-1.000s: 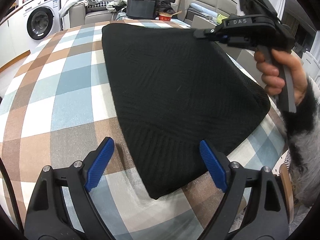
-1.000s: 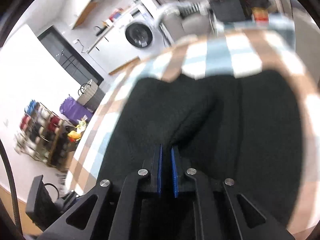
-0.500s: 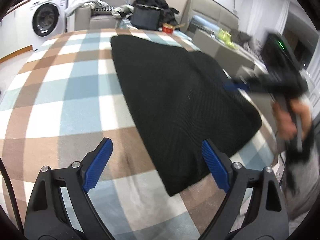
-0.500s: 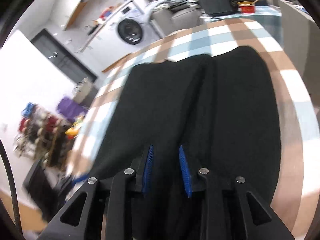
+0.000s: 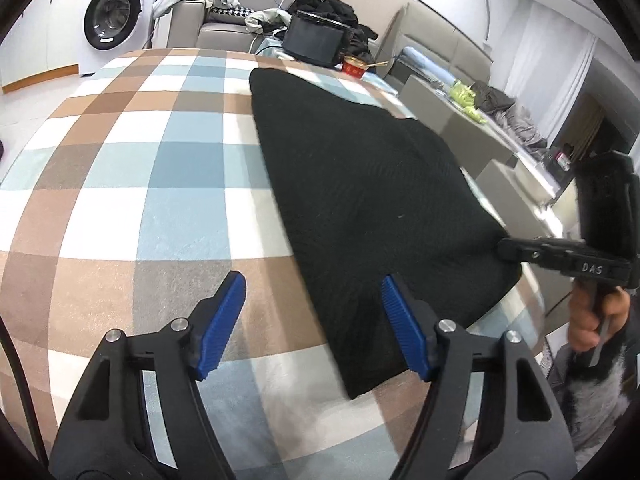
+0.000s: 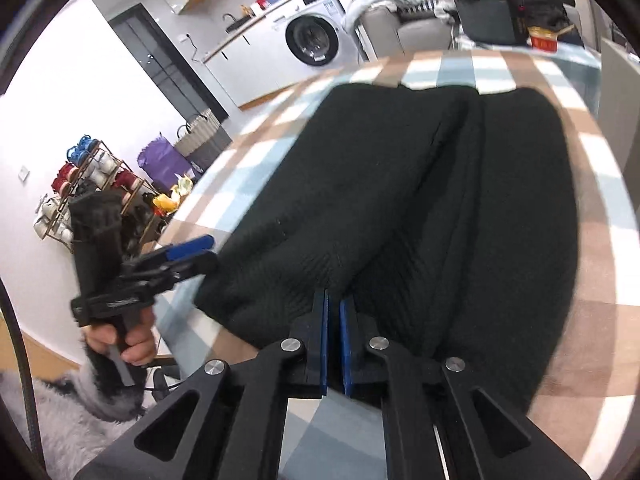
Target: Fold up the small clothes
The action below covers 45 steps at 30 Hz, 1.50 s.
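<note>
While its blue-padded jaws are closing over the checked brown, blue and white cloth (image 5: 120,200), nothing is gripped by the left gripper (image 5: 312,320). The near hem of the folded black knit garment (image 6: 420,200) is pinched by the right gripper (image 6: 334,340), jaws pressed together. A white washing machine (image 5: 116,20) is seen beyond.

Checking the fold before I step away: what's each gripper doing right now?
Left gripper: fingers apart and closing, one over the black garment, gripping nothing.
Right gripper: closed at the garment's near edge; whether it pinches the cloth cannot be told.
</note>
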Tool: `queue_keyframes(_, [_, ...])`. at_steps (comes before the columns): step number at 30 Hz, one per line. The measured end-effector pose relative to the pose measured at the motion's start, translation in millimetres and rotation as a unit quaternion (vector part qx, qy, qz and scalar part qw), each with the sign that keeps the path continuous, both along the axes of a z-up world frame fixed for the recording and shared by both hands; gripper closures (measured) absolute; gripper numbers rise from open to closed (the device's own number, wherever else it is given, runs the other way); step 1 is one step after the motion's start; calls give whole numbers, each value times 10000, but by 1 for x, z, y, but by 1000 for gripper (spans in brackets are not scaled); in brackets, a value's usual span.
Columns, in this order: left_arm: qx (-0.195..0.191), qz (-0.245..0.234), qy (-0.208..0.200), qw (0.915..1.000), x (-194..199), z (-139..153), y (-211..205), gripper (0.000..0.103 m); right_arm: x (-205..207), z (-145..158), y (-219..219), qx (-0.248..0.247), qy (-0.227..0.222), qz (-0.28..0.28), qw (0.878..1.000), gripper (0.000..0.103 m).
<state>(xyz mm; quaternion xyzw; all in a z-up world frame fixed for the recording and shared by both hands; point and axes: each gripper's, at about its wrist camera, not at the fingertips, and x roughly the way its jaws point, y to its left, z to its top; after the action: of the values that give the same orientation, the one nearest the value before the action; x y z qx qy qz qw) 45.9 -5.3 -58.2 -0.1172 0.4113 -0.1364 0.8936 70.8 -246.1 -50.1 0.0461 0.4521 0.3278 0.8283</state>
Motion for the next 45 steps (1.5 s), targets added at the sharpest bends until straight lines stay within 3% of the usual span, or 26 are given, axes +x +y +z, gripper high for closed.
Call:
queue_keyframes(2, [172, 15, 149, 9997, 2, -6, -3, 35, 0, -6, -2, -202, 33, -87, 9998, 98])
queue_keyframes(4, [230, 3, 226, 9995, 2, -8, -5, 35, 7, -27, -1, -491, 363, -200, 9979, 98])
queue_keyframes(7, [334, -38, 119, 9994, -2, -5, -8, 35, 5, -23, -3, -323, 343, -183, 9987, 89])
queue_keyframes(9, [383, -93, 98, 9992, -3, -5, -11, 34, 0, -13, -15, -85, 306, -278, 9991, 68])
queue_keyframes(11, [457, -112, 119, 9988, -2, -7, -14, 34, -4, -8, -30, 98, 229, -491, 9985, 58])
queue_keyframes(18, [403, -147, 155, 9990, -1, -9, -14, 34, 9, -17, -59, 692, 425, -722, 9941, 58])
queue_keyframes(27, [378, -155, 172, 9990, 1, -10, -13, 34, 53, -22, -22, 809, 421, -221, 9956, 59])
queue_keyframes(28, [380, -153, 171, 9990, 1, -10, -13, 34, 57, -24, -17, 754, 415, -224, 9960, 59])
queue_keyframes(30, [364, -137, 174, 9991, 1, -10, -12, 34, 59, -25, -8, 541, 305, -234, 9978, 80])
queue_keyframes(33, [295, -100, 135, 9994, 1, -6, -9, 34, 58, -20, 2, 202, 117, -239, 9994, 91])
queue_keyframes(40, [168, -60, -20, 9998, -4, 8, -5, 34, 24, 49, -23, -278, -944, -641, 9931, 95])
queue_keyframes(43, [136, -122, 94, 9998, -1, 4, -10, 34, 17, 39, -49, -722, -969, -1193, 9855, 95])
queue_keyframes(45, [108, -174, 208, 9996, 3, 0, -16, 34, 21, 20, -58, -789, -710, -1323, 9855, 94])
